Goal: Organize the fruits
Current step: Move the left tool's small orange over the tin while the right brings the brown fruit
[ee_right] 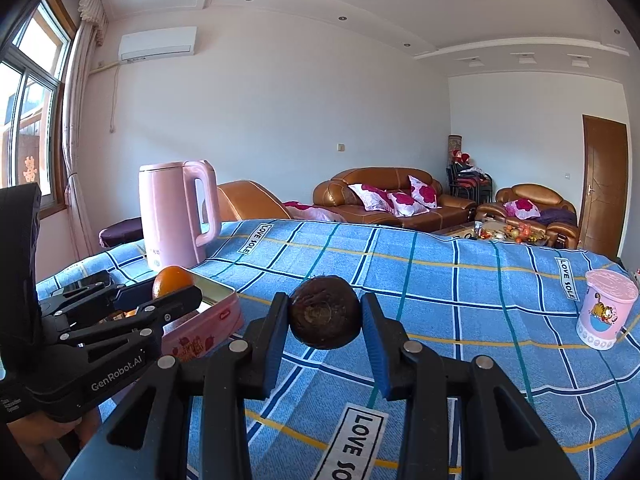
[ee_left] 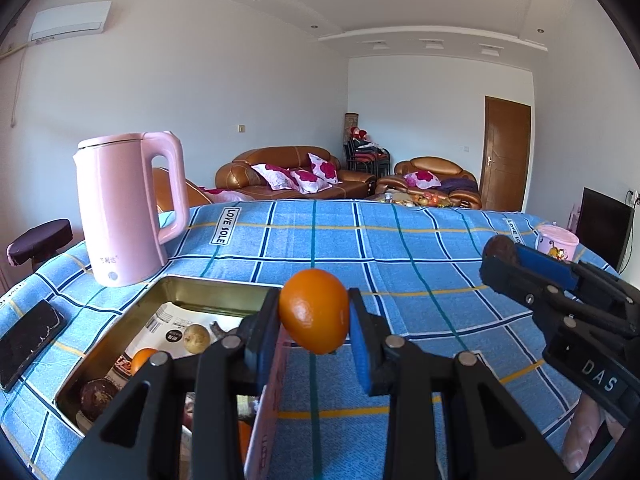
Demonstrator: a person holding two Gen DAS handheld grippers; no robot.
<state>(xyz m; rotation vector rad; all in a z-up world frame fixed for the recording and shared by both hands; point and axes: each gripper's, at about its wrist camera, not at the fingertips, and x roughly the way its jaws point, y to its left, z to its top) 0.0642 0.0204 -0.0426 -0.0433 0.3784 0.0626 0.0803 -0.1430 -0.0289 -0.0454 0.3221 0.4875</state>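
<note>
My left gripper [ee_left: 314, 312] is shut on an orange [ee_left: 314, 310], held above the blue checked tablecloth just right of a pink tin box [ee_left: 188, 284]. Inside the tin lie a small orange [ee_left: 141, 360], a yellowish round fruit [ee_left: 196, 338] and a dark brown fruit [ee_left: 98, 398] on printed packets. My right gripper [ee_right: 325, 322] is shut on a dark brown round fruit [ee_right: 325, 312] over the cloth. In the right wrist view the left gripper [ee_right: 176, 292] with its orange [ee_right: 172, 280] is at the left, over the tin [ee_right: 212, 316]. The right gripper [ee_left: 500, 258] shows at the right of the left wrist view.
A pink kettle [ee_left: 124, 212] stands behind the tin. A black phone [ee_left: 28, 340] lies at the table's left edge. A pink cartoon cup [ee_right: 604, 314] stands at the right. Sofas and a door are beyond the table's far edge.
</note>
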